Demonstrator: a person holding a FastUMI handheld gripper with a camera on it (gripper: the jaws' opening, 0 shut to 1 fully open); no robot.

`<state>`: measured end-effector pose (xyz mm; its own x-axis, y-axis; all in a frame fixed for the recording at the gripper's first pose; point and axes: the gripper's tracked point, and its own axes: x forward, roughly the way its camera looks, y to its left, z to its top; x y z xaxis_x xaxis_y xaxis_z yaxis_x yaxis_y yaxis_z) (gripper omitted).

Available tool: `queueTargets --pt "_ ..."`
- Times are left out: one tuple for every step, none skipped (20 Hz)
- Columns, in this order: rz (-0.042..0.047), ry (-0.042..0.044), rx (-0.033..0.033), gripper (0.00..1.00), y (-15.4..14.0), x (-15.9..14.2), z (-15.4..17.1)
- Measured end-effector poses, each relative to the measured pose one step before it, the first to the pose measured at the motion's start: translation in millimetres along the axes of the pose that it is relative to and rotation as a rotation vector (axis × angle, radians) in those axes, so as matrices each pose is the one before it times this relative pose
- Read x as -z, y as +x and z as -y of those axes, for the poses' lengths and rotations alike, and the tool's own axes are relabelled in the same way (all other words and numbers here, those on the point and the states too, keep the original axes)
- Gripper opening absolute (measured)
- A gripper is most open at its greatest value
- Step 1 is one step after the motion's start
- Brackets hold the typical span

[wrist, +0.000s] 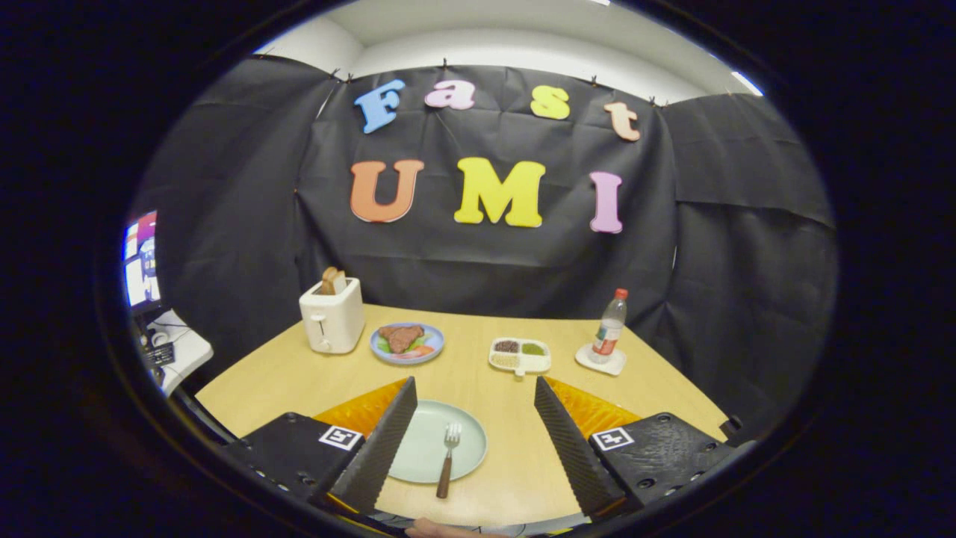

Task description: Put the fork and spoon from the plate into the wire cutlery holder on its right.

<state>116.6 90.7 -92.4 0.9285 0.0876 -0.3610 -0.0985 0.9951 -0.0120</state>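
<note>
Nearest us the claw (474,441) stands wide open with nothing in it, its two ribbed fingers (385,444) spread over the near edge of the counter (515,471). Between them, closer to the left finger, lies the fork (448,457), tines pointing away from us and brown handle toward us, across the right part of a pale green plate (422,448). The left finger covers the plate's left edge. We cannot make out a spoon on the plate, and we cannot pick out the wire holder either; the task puts it on the plate's right.

Farther off stand a toaster (331,314) with bread in it, a blue plate (407,342) of food just beside it, a small divided tray (520,355), and a bottle (609,326) on a white coaster (600,359).

We judge the task is at its start: the fork is untouched, and the step in hand is the approach to it. The next move calls for bringing the claw down and a little left, so the fingers straddle the handle, then closing on it squarely. The handle is thin and lies flat, so the fingertips must reach the plate's surface to catch it.
</note>
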Motion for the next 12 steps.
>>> queueTargets --pt "-0.04641 0.00361 -0.00742 0.96 11.11 10.3 -3.99" --pt "-0.05026 0.00516 -0.00682 0.96 12.07 11.11 -2.53" --pt "-0.04659 0.00989 -0.00803 0.96 10.14 8.52 -3.12" --pt "-0.0494 0.00794 -0.00963 0.96 10.97 8.76 -3.47" --pt "-0.05068 0.00525 -0.00634 0.96 10.39 9.71 -3.12" --pt "-0.04646 0.00348 -0.00087 0.96 10.42 7.83 -1.63" --pt "-0.04632 -0.00359 0.00665 0.96 10.03 8.74 0.1" --pt "-0.04337 -0.00486 0.01473 0.95 9.1 7.91 1.69" --pt "-0.03857 -0.00361 0.01405 0.96 7.46 6.98 0.12" --pt "-0.03581 -0.00423 0.00402 0.96 7.59 4.91 -0.76" --pt "-0.02905 -0.0066 -0.00625 0.96 6.6 5.03 -2.31" --pt "-0.02342 0.00053 -0.00843 0.96 6.06 2.1 -2.59"
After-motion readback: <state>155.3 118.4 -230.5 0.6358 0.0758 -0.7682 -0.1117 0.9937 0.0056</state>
